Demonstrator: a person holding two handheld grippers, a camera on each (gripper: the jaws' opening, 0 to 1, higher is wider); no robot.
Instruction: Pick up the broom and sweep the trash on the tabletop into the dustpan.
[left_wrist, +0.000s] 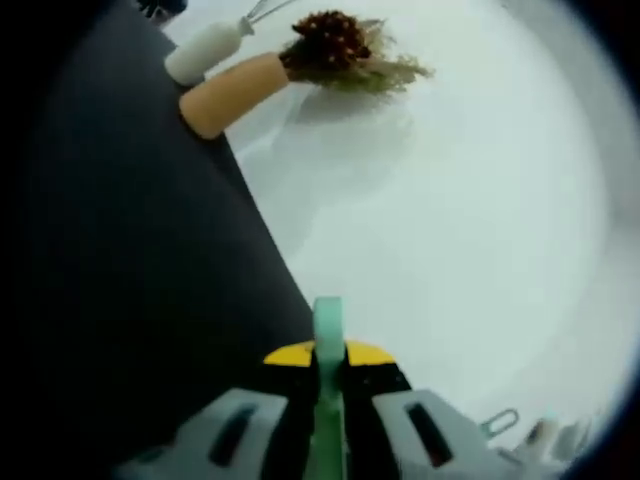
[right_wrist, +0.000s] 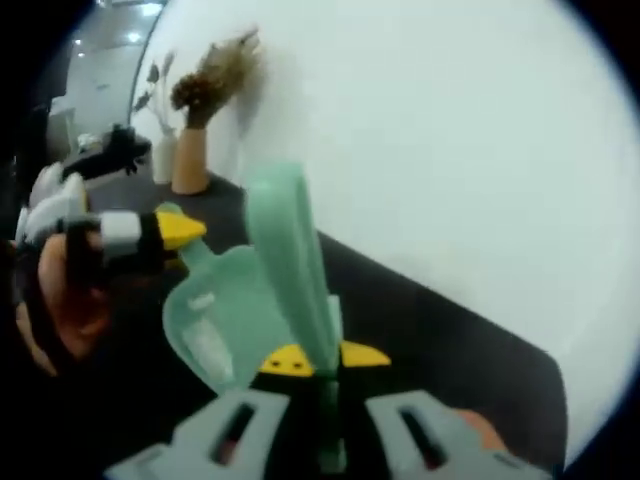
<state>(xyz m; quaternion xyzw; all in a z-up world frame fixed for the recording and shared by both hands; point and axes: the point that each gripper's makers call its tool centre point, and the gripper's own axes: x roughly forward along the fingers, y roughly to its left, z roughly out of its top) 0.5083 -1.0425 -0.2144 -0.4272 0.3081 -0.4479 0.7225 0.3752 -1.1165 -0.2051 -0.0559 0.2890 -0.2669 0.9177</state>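
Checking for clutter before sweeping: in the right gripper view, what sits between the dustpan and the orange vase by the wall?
In the right gripper view, the left gripper lies between the dustpan and the orange vase, shut on the dustpan's handle.

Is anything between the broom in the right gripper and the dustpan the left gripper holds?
Nothing visible. The right gripper is shut on the broom handle, which crosses just in front of the dustpan held by the left gripper. No trash can be made out.
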